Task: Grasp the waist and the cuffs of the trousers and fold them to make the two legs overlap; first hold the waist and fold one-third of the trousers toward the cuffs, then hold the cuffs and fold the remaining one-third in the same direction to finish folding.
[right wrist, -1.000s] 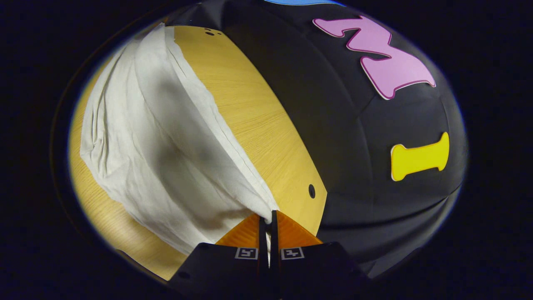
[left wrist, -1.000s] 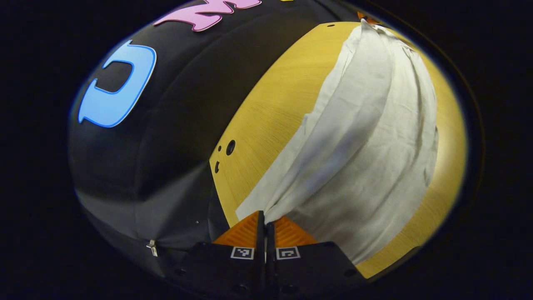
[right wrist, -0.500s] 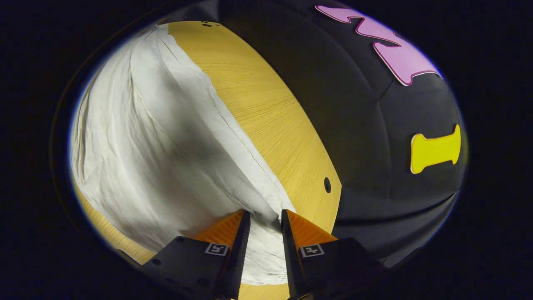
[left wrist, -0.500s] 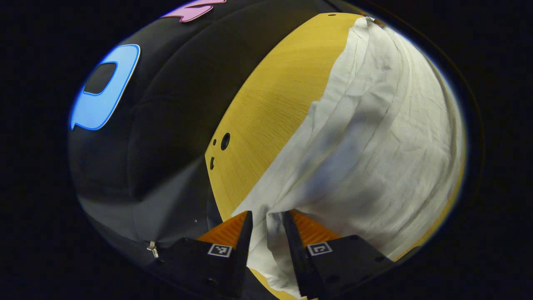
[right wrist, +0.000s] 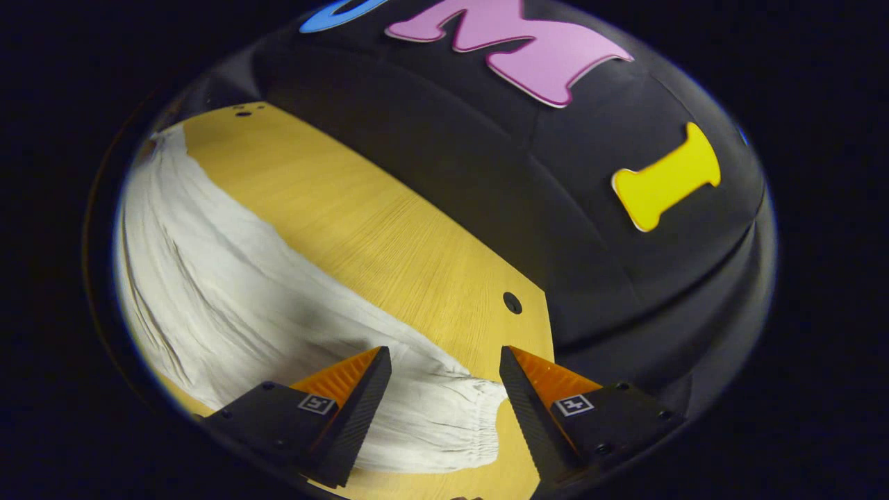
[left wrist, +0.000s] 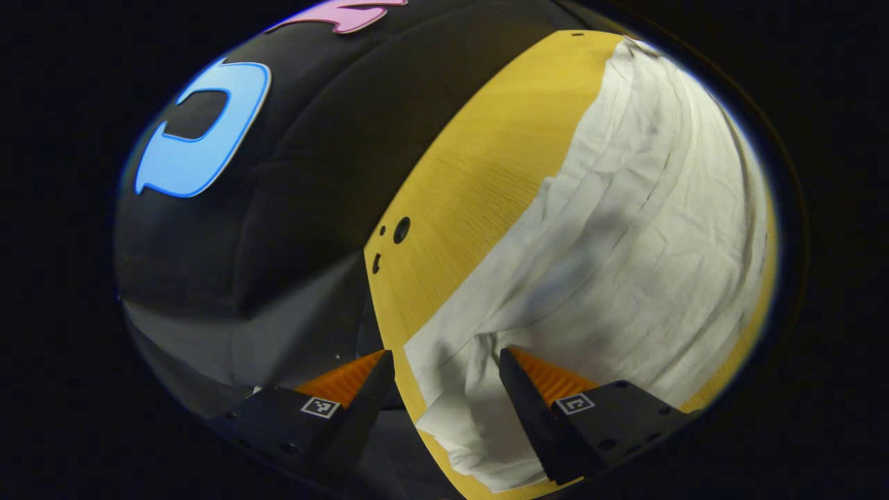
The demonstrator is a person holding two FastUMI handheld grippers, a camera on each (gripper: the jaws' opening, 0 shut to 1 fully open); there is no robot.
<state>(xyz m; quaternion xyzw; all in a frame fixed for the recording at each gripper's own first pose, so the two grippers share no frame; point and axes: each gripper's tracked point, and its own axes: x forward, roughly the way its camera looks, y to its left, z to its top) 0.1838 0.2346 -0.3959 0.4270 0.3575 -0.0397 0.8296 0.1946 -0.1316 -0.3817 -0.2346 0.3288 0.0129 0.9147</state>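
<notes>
Left gripper view gives me the left gripper with its two fingers spread wide and nothing clamped between them. White trousers lie flat on the yellow wooden table; a folded corner of the cloth sits in the gap between my fingers, near the table's near edge, without either finger pressing on it. From there the fabric runs away to the far right of this picture in long creases, with a soft shadow across its middle. Bare wood with a few small round holes shows to the left of the cloth, close to the table's cut corner.

In the right gripper view I see the right gripper likewise spread wide, holding nothing. The trousers end here in a gathered, elasticated edge lying on the table between my fingers and slightly nearer than their tips. Cloth stretches off to the far left, and one hole sits near the table's right corner.
</notes>
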